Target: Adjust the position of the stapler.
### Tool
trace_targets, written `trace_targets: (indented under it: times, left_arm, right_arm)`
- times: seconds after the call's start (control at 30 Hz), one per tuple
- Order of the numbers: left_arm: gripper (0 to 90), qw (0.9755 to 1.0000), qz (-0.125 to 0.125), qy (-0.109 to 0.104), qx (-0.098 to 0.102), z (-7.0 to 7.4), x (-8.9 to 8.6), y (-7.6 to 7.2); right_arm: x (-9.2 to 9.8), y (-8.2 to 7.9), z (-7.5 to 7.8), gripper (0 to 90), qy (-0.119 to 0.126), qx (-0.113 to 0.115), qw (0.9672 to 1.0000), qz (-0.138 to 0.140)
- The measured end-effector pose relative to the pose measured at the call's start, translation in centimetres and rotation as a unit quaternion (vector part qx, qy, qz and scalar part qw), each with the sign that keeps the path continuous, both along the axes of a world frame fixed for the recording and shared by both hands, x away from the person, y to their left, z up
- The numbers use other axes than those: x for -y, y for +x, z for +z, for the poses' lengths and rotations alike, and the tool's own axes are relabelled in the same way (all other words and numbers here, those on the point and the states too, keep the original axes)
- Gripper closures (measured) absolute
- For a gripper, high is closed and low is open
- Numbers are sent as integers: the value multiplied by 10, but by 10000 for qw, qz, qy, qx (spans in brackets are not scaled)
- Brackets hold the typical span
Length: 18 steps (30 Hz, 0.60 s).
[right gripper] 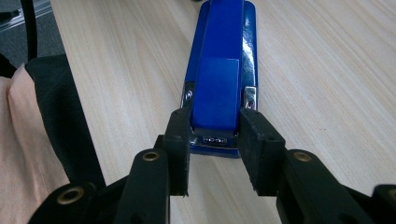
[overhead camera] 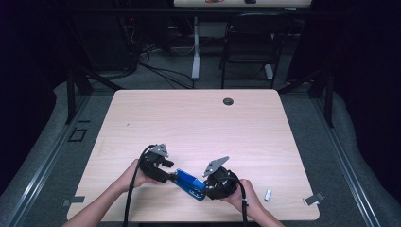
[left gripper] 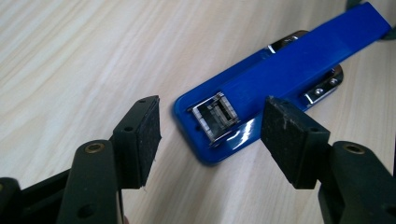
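The work surface is a light wood-grain table (overhead camera: 198, 118) set on a grey floor in a dark room; a black chair (overhead camera: 248, 45) and a white desk leg (overhead camera: 196, 47) stand beyond its far edge, and a round grommet hole (overhead camera: 228, 101) sits near the far edge of the tabletop.

The left gripper (left gripper: 210, 135) has its jaws apart. Its two black pads (left gripper: 148, 135) stand clear on either side of the near end of a blue stapler (left gripper: 261, 93), and neither pad touches it. The stapler's front end, with the metal staple mouth (left gripper: 215, 115) facing up, lies between and just beyond the pads. In the high view the left gripper (overhead camera: 166, 172) sits at the left end of the stapler, held by the person's left hand (overhead camera: 135, 176).

The right gripper (right gripper: 214, 142) is at the opposite end of the stapler (right gripper: 219, 70). Its pads (right gripper: 180, 135) bracket the rear end of the blue body, just beside the two chrome hinge tabs (right gripper: 250, 97). Both pads sit against the sides of the stapler, gripping it. In the high view the right gripper (overhead camera: 210, 187) is held by the person's right hand (overhead camera: 248, 194), with a grey three-cornered plate (overhead camera: 216, 165) on top.

The stapler (overhead camera: 190, 182) lies flat on the table near the front edge, angled between the two grippers. A small white object (overhead camera: 268, 194) lies on the table to the right of the right hand, well apart from the stapler. Two metal clips (overhead camera: 313, 199) sit at the table's front corners.
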<state>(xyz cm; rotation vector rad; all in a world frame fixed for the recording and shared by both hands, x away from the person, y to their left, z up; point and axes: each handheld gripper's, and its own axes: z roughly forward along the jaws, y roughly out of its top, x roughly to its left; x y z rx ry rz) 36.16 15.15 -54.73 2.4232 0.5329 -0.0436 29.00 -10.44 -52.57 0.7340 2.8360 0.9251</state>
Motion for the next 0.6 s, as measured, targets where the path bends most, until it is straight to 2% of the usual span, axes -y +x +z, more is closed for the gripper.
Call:
trace_targets:
  times: [0.07,0.13,0.2,0.23,0.27,0.37,0.47,0.5,0.57,0.6]
  left_arm:
    - [330,9998,-205,-38,-11,-1,6,-2]
    - [328,9990,-428,-9,83,-2,12,-4]
    - [344,9985,-534,9,93,-6,14,-4]
    - [336,9982,-566,47,190,-6,14,-5]
    - [343,9980,-602,-40,193,-7,13,-4]
    - [357,9978,-593,-188,220,-9,10,-4]
    - [392,9976,-610,-226,248,-9,9,-4]
    - [399,9977,-597,-212,252,-9,9,-4]
    - [408,9979,-544,-192,284,-9,9,-5]
    - [409,9980,-529,-206,279,-9,9,-5]
  right_arm:
    - [0,-1,0,652,11,-1,10000,-37]
    - [0,-1,0,653,9,-4,10000,-37]
    - [0,0,0,653,-12,4,10000,7]
    - [0,0,0,652,-9,5,10000,10]
    - [0,0,0,652,-25,10,10000,11]
    - [0,0,-1,652,-4,-18,10000,-39]
    - [1,2,0,652,-58,12,10000,7]
    - [2,3,2,653,-158,29,9999,27]
    - [3,4,1,654,-48,8,10000,-52]
    - [3,5,2,654,-86,14,10000,-26]
